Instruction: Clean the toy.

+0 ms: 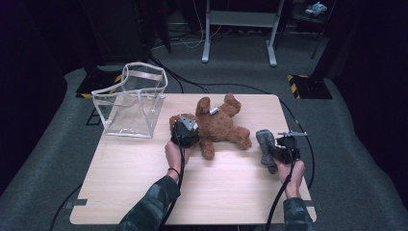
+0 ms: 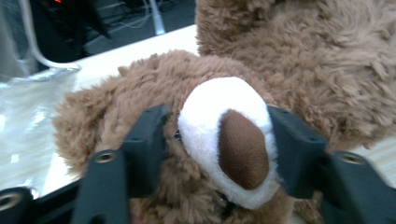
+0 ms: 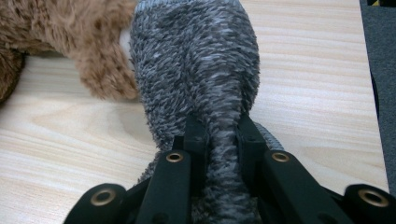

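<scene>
Brown plush teddy bear (image 1: 219,126) is lying on the wooden desk (image 1: 144,183), its white snout sitting between the left hand-held gripper (image 2: 219,140) jaws, which are flanking it loosely. The right hand-held gripper (image 3: 223,140) is clenching a grey fuzzy toy (image 3: 201,70) beside the bear's paw.

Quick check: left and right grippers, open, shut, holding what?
Left gripper: jaws around the brown plush teddy bear's white snout, grip uncertain.
Right gripper: shut on the grey fuzzy sock.
</scene>
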### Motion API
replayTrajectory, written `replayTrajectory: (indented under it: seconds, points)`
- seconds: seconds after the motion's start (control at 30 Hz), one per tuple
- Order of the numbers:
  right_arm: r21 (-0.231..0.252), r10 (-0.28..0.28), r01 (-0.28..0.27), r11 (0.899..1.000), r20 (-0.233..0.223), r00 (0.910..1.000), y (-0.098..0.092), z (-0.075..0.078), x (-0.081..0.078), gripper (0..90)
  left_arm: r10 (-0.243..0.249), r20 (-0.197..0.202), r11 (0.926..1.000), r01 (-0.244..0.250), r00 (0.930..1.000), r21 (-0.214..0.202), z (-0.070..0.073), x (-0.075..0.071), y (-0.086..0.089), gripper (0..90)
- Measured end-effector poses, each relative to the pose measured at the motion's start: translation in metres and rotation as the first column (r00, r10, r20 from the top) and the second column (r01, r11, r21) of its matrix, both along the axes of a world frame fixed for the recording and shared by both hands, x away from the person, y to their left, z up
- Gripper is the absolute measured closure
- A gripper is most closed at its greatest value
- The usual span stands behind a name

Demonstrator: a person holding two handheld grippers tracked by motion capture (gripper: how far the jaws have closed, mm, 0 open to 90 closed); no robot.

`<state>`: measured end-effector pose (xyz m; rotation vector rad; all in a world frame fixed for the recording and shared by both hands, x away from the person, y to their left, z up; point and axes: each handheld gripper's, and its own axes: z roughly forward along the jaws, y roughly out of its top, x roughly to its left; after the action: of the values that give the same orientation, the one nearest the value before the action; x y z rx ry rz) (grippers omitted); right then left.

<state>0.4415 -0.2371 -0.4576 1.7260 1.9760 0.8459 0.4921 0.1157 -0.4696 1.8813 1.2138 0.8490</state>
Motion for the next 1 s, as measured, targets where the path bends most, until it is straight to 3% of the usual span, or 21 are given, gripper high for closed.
replayTrajectory:
  seconds: [0.07, 0.17, 0.33, 0.43, 0.53, 0.57, 0.6, 0.67, 0.8, 0.83, 0.9, 1.0]
  points:
    - [-0.004, 0.004, -0.004, 1.000, 0.008, 1.0000, -0.001, 0.000, 0.000, 78.9, -0.035, -0.008, 0.9993, 0.034, 0.9994, -0.013, 0.001, 0.000, 0.002, 51.1]
    - [-0.002, -0.004, 0.004, 1.000, 0.013, 0.9999, -0.003, 0.004, -0.001, 78.9, -0.100, -0.022, 0.9923, 0.099, 0.9947, -0.076, 0.002, -0.002, 0.009, 54.1]
    - [-0.008, -0.004, 0.004, 1.000, 0.031, 0.9995, -0.002, 0.012, -0.002, 78.9, -0.184, -0.045, 0.9752, 0.176, 0.9819, -0.134, 0.005, -0.005, 0.015, 55.2]
    - [-0.017, 0.007, -0.006, 1.000, 0.042, 0.9991, 0.003, 0.018, -0.002, 78.9, -0.243, -0.056, 0.9556, 0.229, 0.9685, -0.185, 0.008, -0.008, 0.015, 55.3]
    - [-0.022, 0.026, -0.025, 0.999, 0.063, 0.9977, 0.011, 0.024, -0.001, 78.9, -0.305, -0.068, 0.9373, 0.287, 0.9498, -0.197, 0.009, -0.010, 0.012, 55.2]
    - [-0.023, 0.032, -0.031, 0.999, 0.067, 0.9972, 0.014, 0.027, -0.001, 78.9, -0.334, -0.085, 0.9290, 0.313, 0.9385, -0.198, 0.010, -0.009, 0.012, 55.1]
    - [-0.030, 0.042, -0.040, 0.999, 0.076, 0.9962, 0.017, 0.030, -0.001, 78.9, -0.340, -0.091, 0.9266, 0.317, 0.9360, -0.202, 0.011, -0.009, 0.011, 54.8]
    - [-0.041, 0.061, -0.057, 0.998, 0.098, 0.9933, 0.025, 0.038, -0.002, 79.0, -0.352, -0.105, 0.9244, 0.327, 0.9303, -0.196, 0.014, -0.009, 0.009, 54.0]
    - [-0.059, 0.108, -0.101, 0.993, 0.133, 0.9852, 0.049, 0.052, 0.003, 78.9, -0.335, -0.112, 0.9343, 0.315, 0.9354, -0.167, 0.016, -0.012, 0.003, 50.0]
    - [-0.063, 0.130, -0.123, 0.990, 0.130, 0.9829, 0.057, 0.053, 0.006, 79.0, -0.335, -0.111, 0.9348, 0.315, 0.9358, -0.164, 0.016, -0.012, 0.003, 49.6]
    - [-0.121, 0.164, -0.152, 0.981, 0.094, 0.9820, 0.077, 0.047, 0.015, 79.1, -0.328, -0.109, 0.9362, 0.307, 0.9384, -0.170, 0.016, -0.012, 0.003, 46.3]
    - [-0.166, 0.180, -0.169, 0.971, 0.051, 0.9824, 0.094, 0.032, 0.028, 79.5, -0.315, -0.094, 0.9405, 0.297, 0.9444, -0.165, 0.018, -0.015, 0.008, 40.1]
